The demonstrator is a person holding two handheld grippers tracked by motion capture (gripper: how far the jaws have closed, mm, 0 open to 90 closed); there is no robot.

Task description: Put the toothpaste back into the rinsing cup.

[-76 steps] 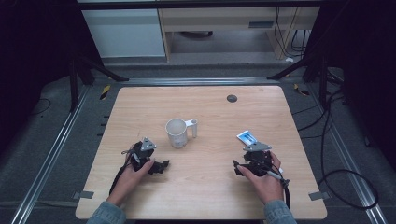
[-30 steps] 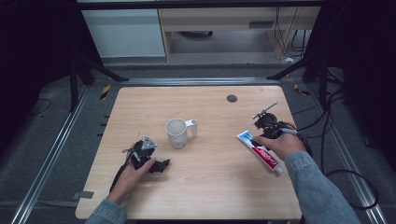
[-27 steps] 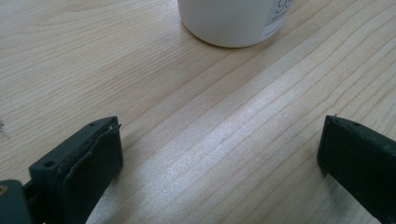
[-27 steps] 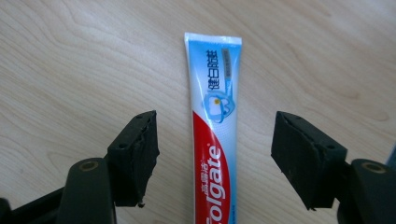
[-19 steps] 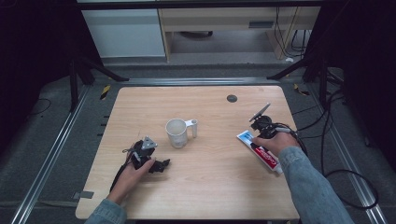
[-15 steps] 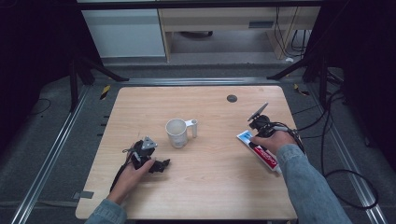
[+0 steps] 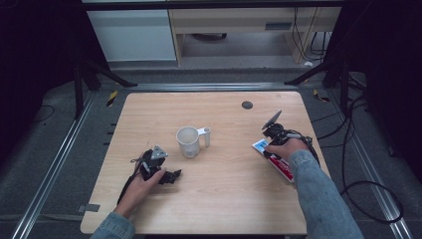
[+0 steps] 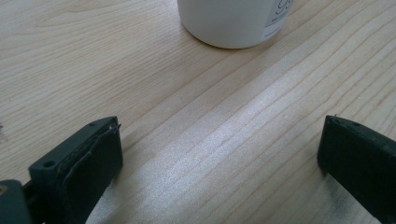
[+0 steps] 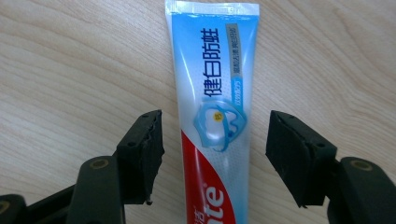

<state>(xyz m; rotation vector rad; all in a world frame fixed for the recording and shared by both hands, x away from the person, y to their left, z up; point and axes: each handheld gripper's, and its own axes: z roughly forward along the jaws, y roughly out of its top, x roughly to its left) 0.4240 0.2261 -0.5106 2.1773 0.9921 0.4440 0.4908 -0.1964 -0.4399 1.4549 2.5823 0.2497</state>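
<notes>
A blue, white and red toothpaste tube (image 7: 283,170) (image 9: 212,93) lies flat on the wooden table (image 7: 224,199) at the right. My right gripper (image 7: 268,141) (image 9: 215,119) points down over its flat crimped end. The jaws stand either side of the tube with a gap on both sides; they have just been closing a little. A white mug (image 7: 189,141) (image 8: 233,21) stands upright mid-table, handle to the right. My left gripper (image 7: 171,175) (image 8: 222,123) rests on the table in front and left of the mug, open, with bare wood between its jaws.
A small dark round disc (image 7: 247,104) sits near the table's far edge. Black cables (image 7: 348,164) trail off the right side onto the floor. A white cabinet (image 7: 132,35) and shelving stand beyond the table.
The right hand went from the table's front right to the tube's far end, then came down and slightly left over it, jaws narrowing. The left hand and the mug stayed put.
</notes>
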